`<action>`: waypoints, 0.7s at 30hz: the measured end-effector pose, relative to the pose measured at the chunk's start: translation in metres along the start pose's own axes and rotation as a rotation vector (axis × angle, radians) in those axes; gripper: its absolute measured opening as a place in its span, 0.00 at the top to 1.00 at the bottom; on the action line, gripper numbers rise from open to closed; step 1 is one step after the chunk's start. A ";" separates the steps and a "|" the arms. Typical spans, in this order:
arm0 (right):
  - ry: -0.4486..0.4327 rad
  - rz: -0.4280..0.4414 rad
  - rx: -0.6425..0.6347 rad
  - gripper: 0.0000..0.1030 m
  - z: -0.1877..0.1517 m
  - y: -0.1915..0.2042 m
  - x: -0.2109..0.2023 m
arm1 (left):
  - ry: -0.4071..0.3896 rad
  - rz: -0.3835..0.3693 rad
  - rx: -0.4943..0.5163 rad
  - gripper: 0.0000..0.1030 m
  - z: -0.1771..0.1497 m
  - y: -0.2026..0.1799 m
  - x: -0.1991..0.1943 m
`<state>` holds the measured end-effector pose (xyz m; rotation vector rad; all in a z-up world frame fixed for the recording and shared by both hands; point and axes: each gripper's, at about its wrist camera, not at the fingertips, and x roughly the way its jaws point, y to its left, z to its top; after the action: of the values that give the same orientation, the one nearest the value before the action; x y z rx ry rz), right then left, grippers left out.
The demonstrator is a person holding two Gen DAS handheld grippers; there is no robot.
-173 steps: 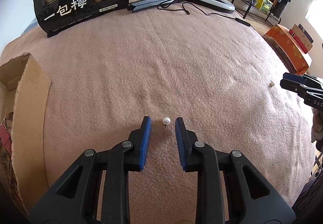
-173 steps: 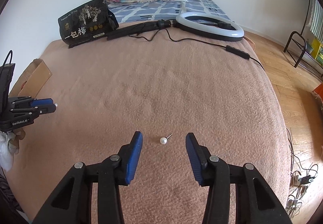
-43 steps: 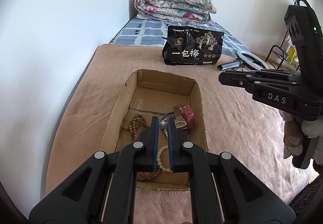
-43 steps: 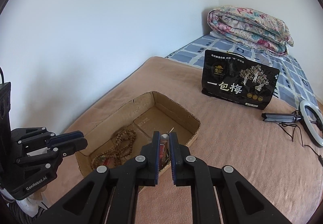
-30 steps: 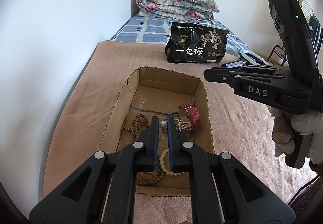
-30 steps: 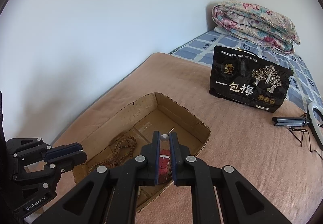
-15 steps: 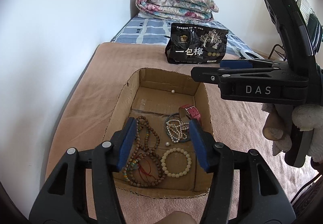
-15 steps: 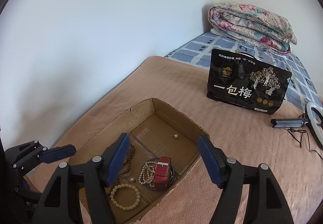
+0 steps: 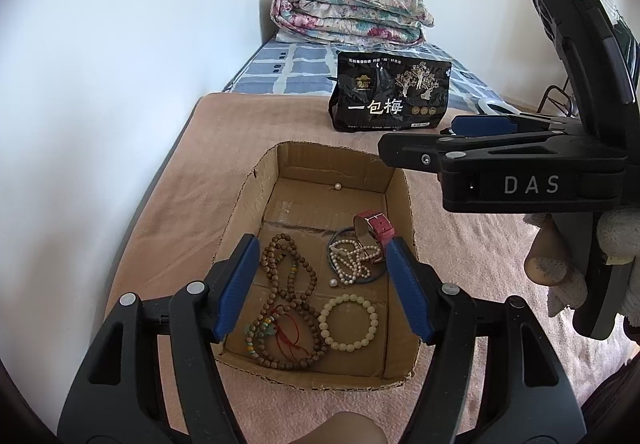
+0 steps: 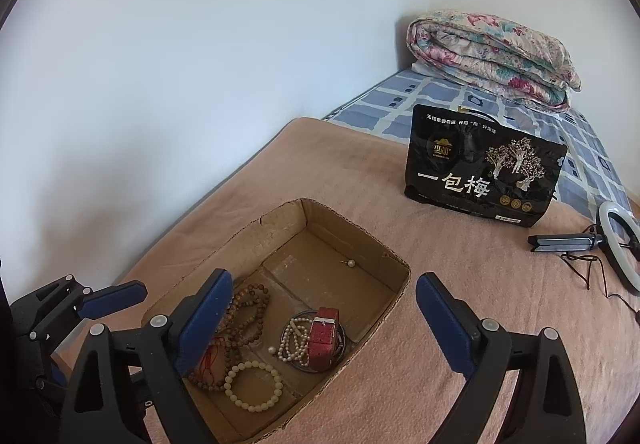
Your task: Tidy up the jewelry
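An open cardboard box (image 9: 344,152) (image 10: 352,228) sits on the pink blanket. In it lie a brown bead necklace (image 9: 288,304), a white bead bracelet (image 9: 348,322) (image 10: 254,386), a pearl strand (image 9: 354,260), and a red watch strap (image 9: 374,226) (image 10: 322,338). One pearl earring (image 9: 338,186) (image 10: 351,263) rests by the far wall. A second pearl earring (image 9: 333,283) (image 10: 272,350) lies beside the strand. My left gripper (image 9: 322,286) (image 10: 116,298) hovers over the box's near end, jaws opening, nothing between them. My right gripper (image 10: 324,308) (image 9: 420,140) hangs above the box's right side, jaws also opening and empty.
A black snack bag (image 9: 390,98) (image 10: 484,172) stands behind the box. A folded floral quilt (image 9: 348,14) (image 10: 488,56) lies at the bed's head. A ring light with its cable (image 10: 618,244) lies at the right. A white wall borders the bed on the left.
Both grippers went from shut on a pearl earring to wide open. The two earrings dropped into the box. The hands stayed above the box.
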<state>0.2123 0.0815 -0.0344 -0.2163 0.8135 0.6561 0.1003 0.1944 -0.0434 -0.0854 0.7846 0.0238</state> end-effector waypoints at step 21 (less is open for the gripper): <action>-0.101 -0.068 0.007 0.07 -0.011 0.003 -0.088 | -0.103 0.005 0.023 0.34 -0.002 -0.024 -0.062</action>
<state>0.1594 0.0394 0.0227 -0.2021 0.7085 0.5960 0.0558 0.1712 0.0008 -0.0598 0.6817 0.0238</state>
